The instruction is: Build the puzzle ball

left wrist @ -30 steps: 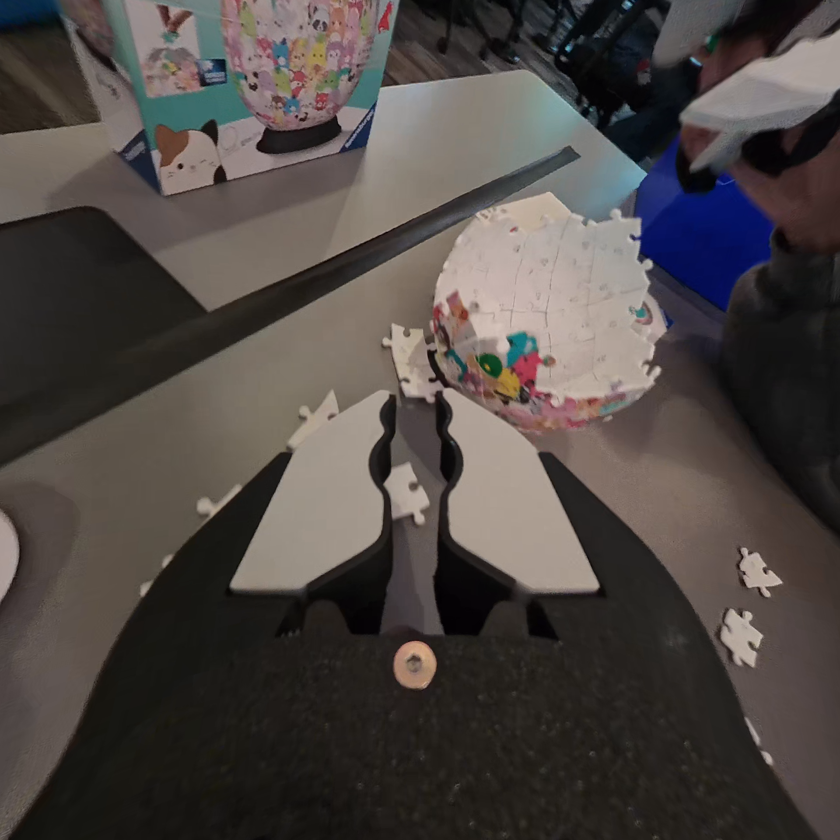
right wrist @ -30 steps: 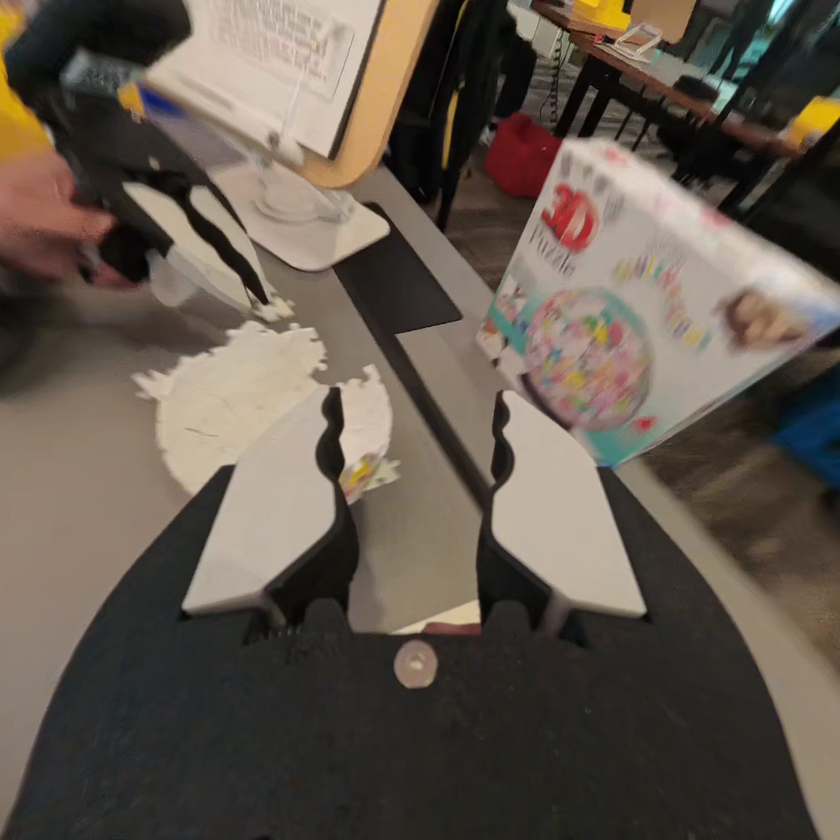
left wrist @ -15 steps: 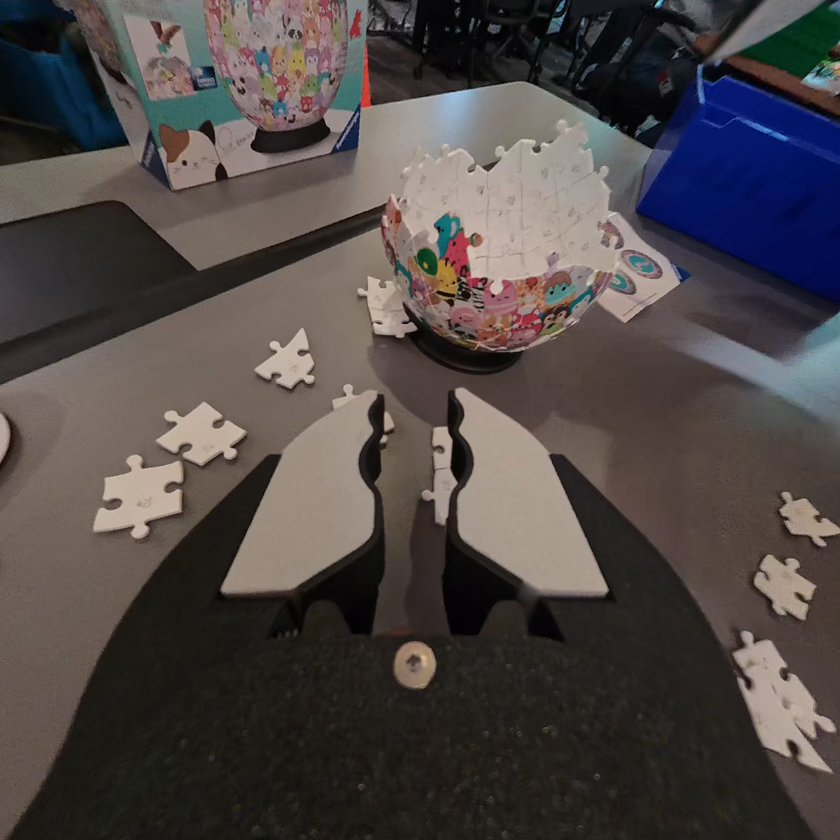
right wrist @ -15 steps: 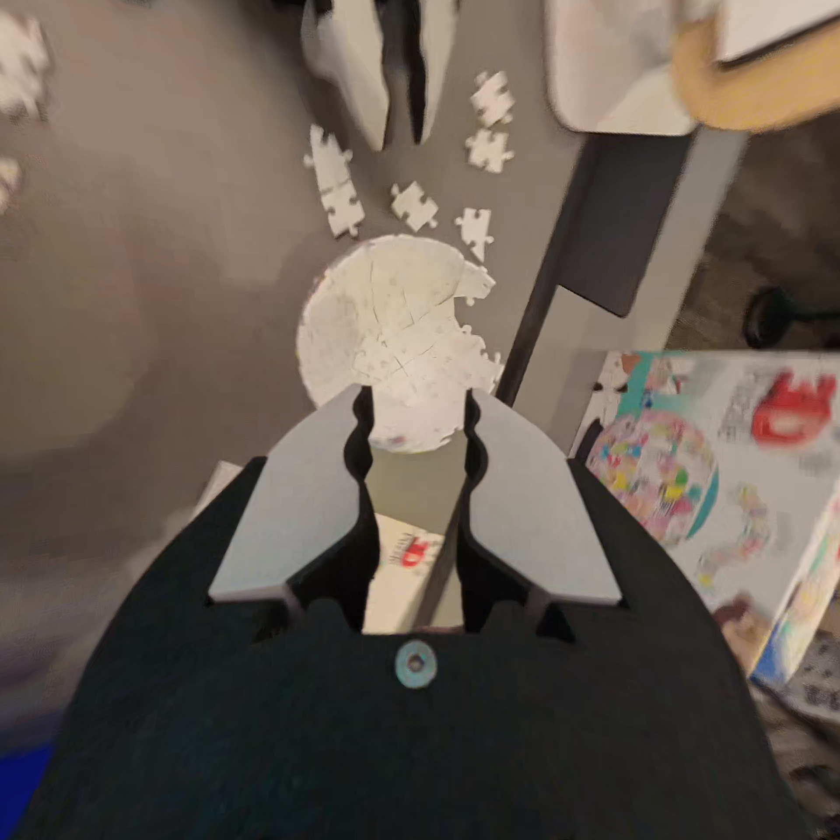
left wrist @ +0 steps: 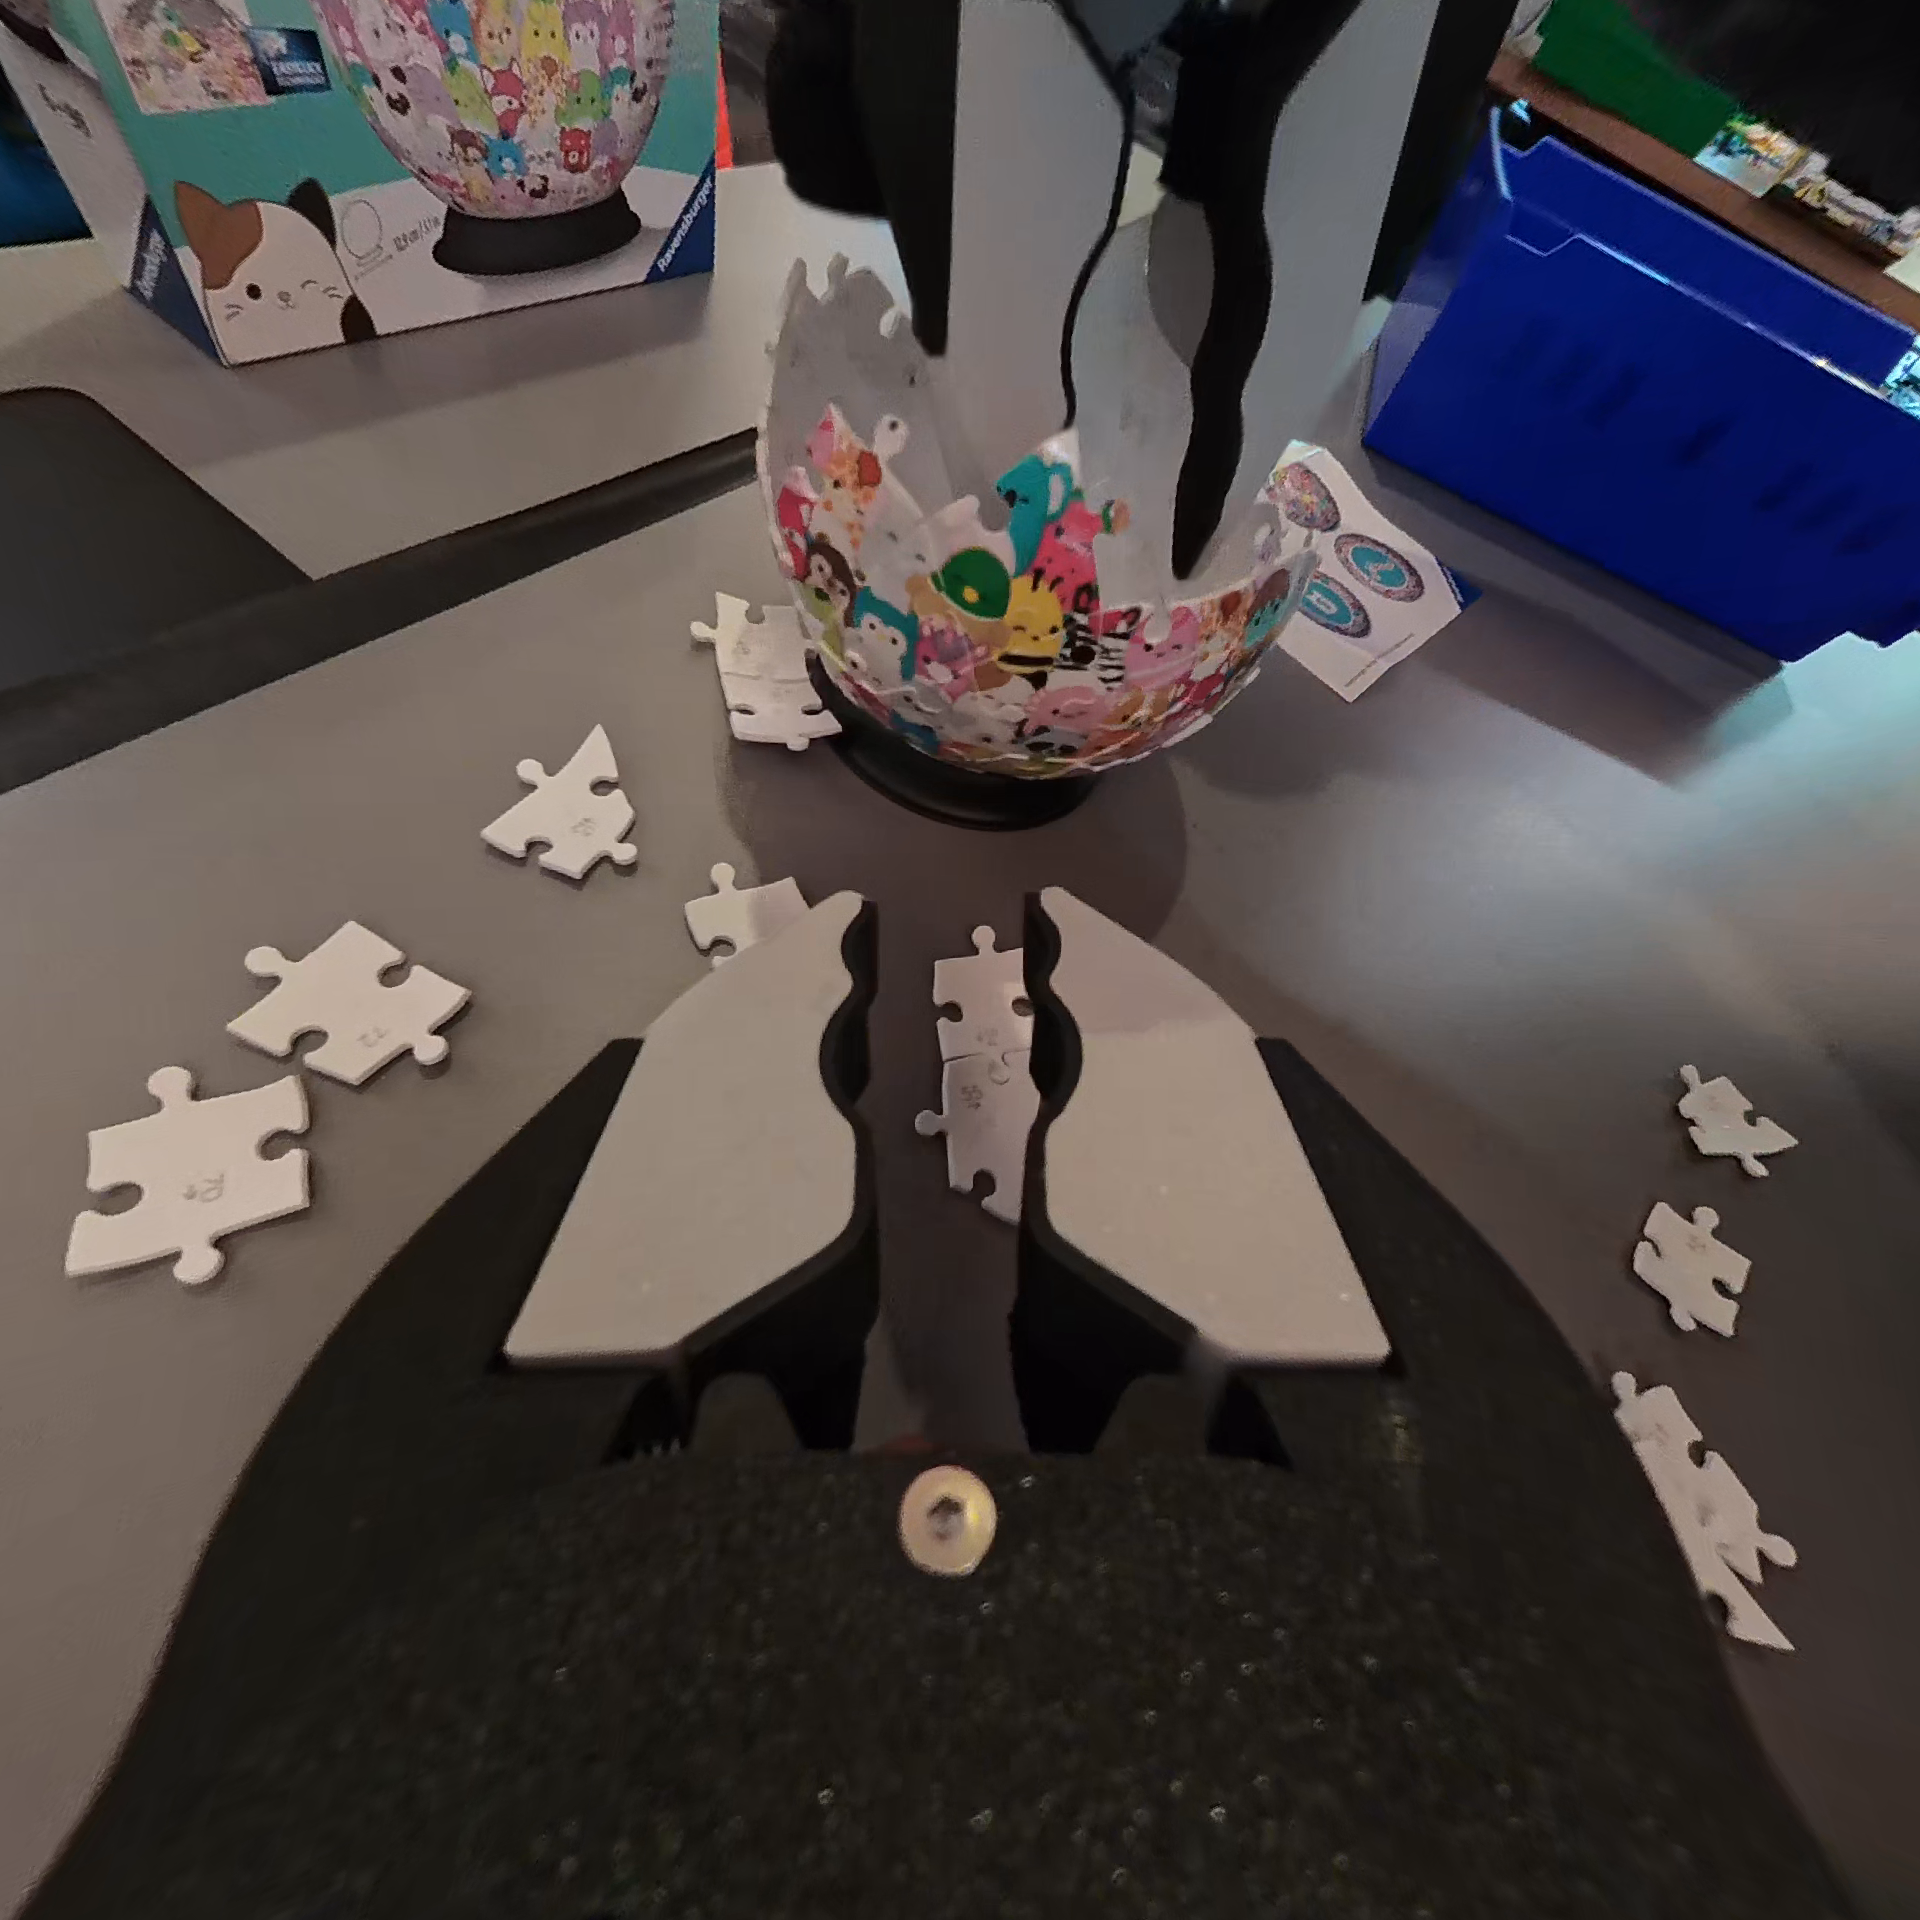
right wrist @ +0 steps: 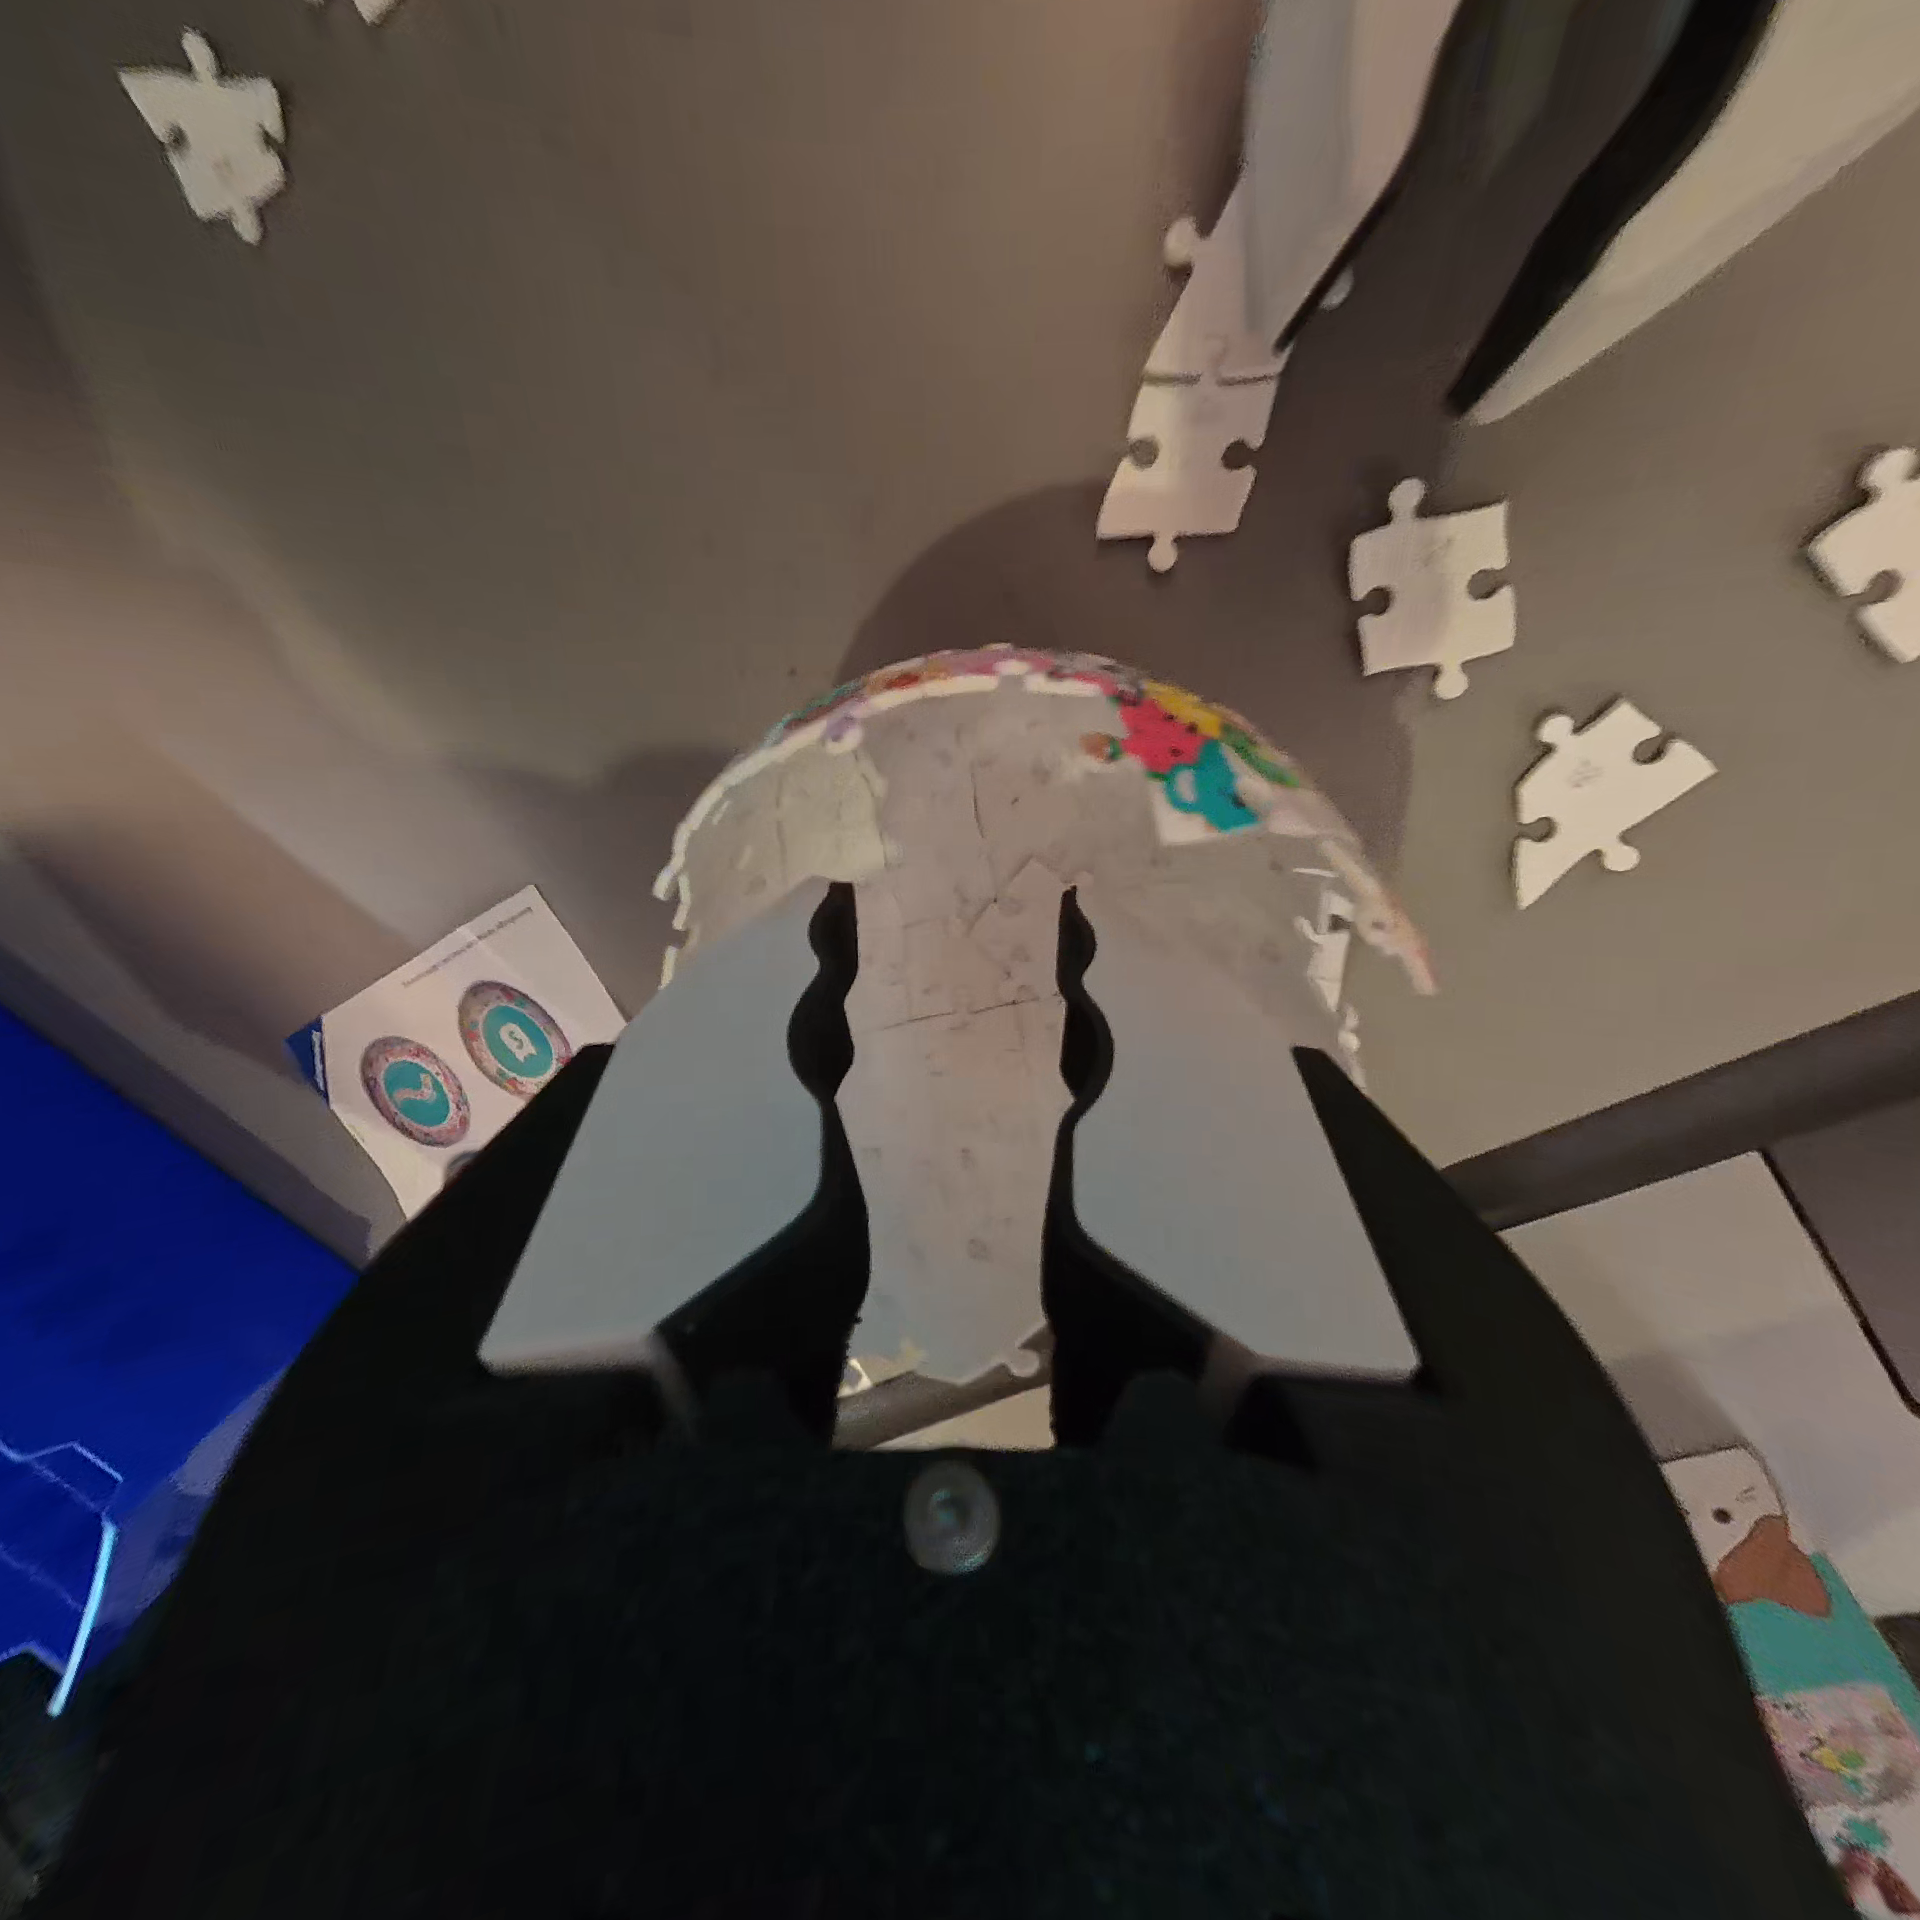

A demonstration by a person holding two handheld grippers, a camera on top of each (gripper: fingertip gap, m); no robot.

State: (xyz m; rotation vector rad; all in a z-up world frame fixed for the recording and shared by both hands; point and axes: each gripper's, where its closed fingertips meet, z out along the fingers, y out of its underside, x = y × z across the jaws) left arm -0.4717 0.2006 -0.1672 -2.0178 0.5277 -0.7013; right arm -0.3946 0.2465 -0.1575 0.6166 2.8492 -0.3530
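Half-built colourful plastic puzzle ball shell [left wrist: 1023, 613] looks light and fragile. Right tongs [right wrist: 951, 914] hover apart inside it; left tongs [left wrist: 948, 935] gape, empty, over a joined pair of white pieces [left wrist: 977, 1070]. Grip the rim gently.

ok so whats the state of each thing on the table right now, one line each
puzzle ball: half built, open bowl, upright on its black stand
left gripper: open, empty, over two joined pieces
right gripper: open, reaching down into the ball
loose pieces: white side up, flat on the table
puzzle box: standing upright
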